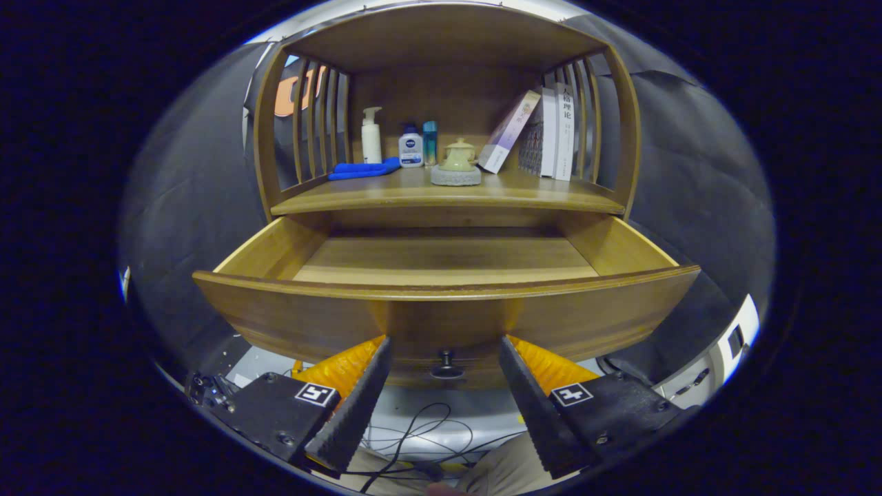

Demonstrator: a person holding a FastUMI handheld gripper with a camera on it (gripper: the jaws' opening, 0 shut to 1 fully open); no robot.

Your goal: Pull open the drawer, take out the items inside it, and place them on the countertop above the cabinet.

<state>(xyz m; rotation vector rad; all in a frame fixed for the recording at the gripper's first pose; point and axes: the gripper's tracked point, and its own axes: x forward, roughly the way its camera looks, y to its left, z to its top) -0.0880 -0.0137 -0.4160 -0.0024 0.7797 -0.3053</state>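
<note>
Between spread gripper (445,351) fingers: drawer (441,303) knob (446,364), untouched; drawer front hides near floor strip.

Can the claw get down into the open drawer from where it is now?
Probably yes. The drawer is pulled well out with nothing over its open top, and the claw is spread open either side of the knob, gripping nothing. It would need to lift over the front panel first.

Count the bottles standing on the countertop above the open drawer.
3, side by side behind the blue cloth: a white pump bottle, a short white bottle, and a slim blue bottle. None seems hidden.
</note>
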